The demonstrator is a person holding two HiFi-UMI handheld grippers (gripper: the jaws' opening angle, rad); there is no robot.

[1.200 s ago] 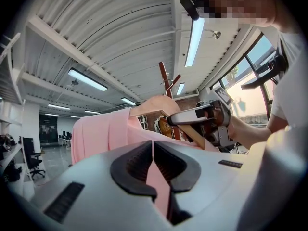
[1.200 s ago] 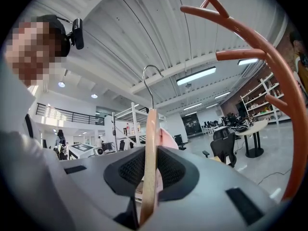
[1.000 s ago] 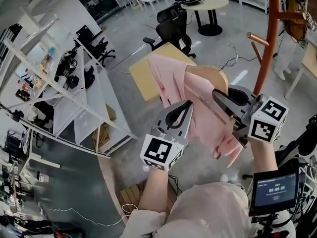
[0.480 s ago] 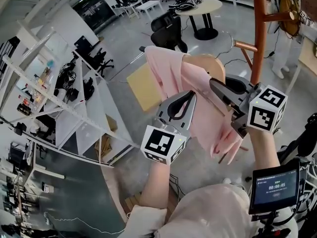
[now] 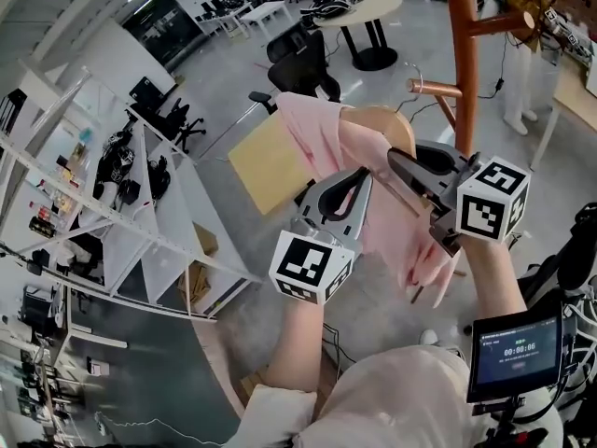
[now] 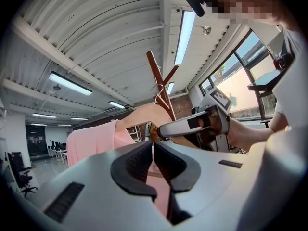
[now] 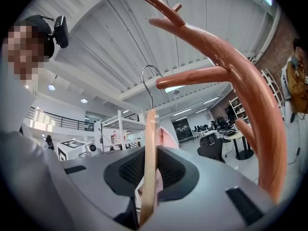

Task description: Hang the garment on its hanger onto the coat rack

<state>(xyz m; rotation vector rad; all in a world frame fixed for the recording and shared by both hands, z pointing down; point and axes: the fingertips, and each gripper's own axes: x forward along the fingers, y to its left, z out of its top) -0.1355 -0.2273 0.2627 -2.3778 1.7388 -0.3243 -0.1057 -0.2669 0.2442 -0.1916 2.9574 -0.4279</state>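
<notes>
While both grippers hold it aloft, garment [image 5: 322, 133]: pink, draped over a wooden hanger [image 5: 381, 122], its lower end trailing down past the right gripper's cube; well above the floor.
Hanger detail: in the right gripper view the wood [image 7: 150, 153] runs edge-on through the jaws, and its metal hook [image 7: 149, 78] rises above them.
Left gripper [image 5: 338, 189]: jaws pressed together, pinching a fold of the pink cloth [image 6: 161, 196] between the black pads.
Right gripper [image 5: 399, 163]: jaws clamped on the hanger's wooden body, just below the hook.
Coat rack [image 5: 461, 54]: reddish-brown pole standing to the right of the garment, with a peg [image 5: 431, 89] pointing toward it.
Hook and rack: in the right gripper view the hook sits just beside the end of one peg [image 7: 192, 77], to its left, not over it.
Background: office chair [image 5: 300, 59] and round table [image 5: 362, 9] beyond the garment.
</notes>
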